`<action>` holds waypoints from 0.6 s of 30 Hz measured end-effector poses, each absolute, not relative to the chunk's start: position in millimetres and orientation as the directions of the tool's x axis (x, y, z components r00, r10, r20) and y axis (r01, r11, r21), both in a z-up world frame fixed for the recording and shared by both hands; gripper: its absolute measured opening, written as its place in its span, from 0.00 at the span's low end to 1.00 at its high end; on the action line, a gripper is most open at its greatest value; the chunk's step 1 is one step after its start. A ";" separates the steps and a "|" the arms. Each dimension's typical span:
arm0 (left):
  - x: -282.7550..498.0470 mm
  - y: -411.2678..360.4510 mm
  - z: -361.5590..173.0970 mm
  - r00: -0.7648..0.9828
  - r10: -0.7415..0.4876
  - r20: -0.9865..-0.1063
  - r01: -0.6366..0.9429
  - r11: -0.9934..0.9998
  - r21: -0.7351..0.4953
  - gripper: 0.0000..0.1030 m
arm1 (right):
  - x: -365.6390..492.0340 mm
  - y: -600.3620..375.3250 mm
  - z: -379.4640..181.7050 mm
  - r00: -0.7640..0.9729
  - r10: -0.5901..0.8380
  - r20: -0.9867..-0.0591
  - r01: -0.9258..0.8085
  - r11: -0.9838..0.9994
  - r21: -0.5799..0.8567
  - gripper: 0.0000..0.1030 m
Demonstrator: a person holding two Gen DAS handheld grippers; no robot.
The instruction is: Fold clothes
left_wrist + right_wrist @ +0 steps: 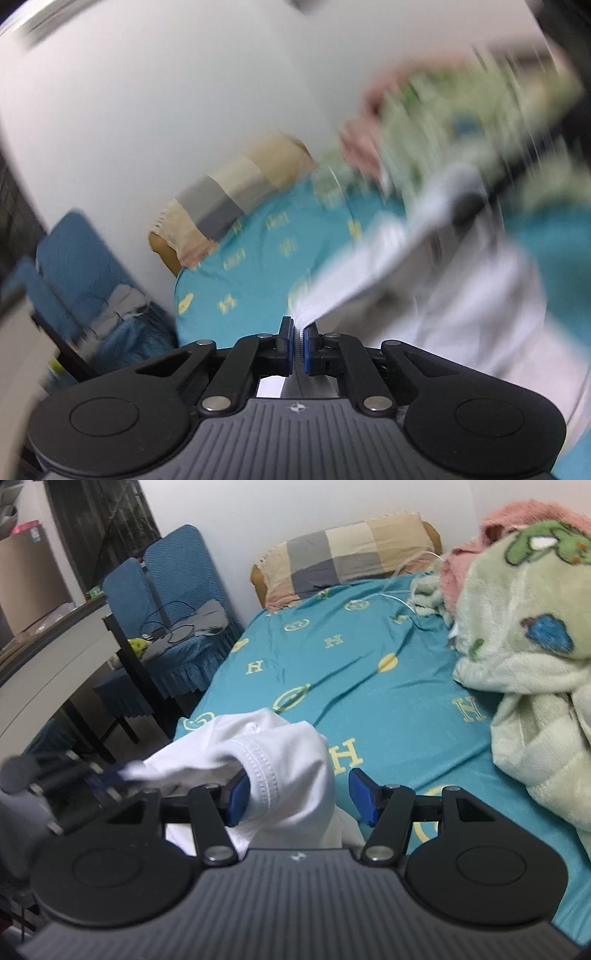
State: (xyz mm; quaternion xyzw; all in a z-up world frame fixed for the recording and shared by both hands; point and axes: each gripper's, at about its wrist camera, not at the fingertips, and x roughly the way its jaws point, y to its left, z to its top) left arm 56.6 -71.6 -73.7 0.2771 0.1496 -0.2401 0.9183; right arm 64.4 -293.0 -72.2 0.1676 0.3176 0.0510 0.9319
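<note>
Nearest the left wrist camera, the left gripper [298, 334] has its blue-padded jaws pressed together on a ribbed hem of the white garment [424, 266], which stretches away up and to the right in a taut, blurred band above the bed. The whole left view is smeared by motion, so details of the cloth beyond the pinch point cannot be made out.

In the right wrist view, the right gripper [301, 797] has its jaws spread wide. A stitched cuff or hem of the white garment [280, 760] hangs between them, lying against the left finger's pad [238, 797] and apart from the right one; the jaws are not clamped on it. To the left in this view, the left gripper [98, 782] appears blurred, pinching a corner of the same cloth, so the garment is lifted over the near edge of the bed rather than lying flat on it.

Beyond lies the teal bedsheet [369, 657] printed with yellow letters and rings. A checked pillow [343, 557] rests at the head against the wall. A pale green fleece blanket [535, 664] with cartoon patches is heaped on the right side, with a pink blanket [476, 557] behind it. A blue-covered chair [177, 590] stands beside the bed, carrying dark cables.
</note>
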 end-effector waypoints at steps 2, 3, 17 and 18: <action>55.3 -59.0 -53.8 0.846 -0.415 -0.335 0.516 0.795 0.319 0.05 | 59.1 -295.4 -70.0 0.794 0.192 -0.577 0.048 0.926 0.374 0.59; 54.2 -55.4 -45.9 0.850 -0.430 -0.305 0.513 0.810 0.286 0.05 | 56.1 -295.5 -68.3 0.795 0.186 -0.578 0.072 0.916 0.394 0.59; 18.9 -8.4 8.3 0.910 -0.410 -0.057 0.409 0.912 -0.037 0.05 | 35.8 -222.0 -82.1 0.748 -0.013 -0.663 0.404 0.802 0.440 0.59; 18.5 -5.9 10.6 0.915 -0.400 -0.051 0.397 0.916 -0.055 0.05 | 28.1 -222.4 -83.4 0.745 -0.030 -0.666 0.407 0.812 0.418 0.59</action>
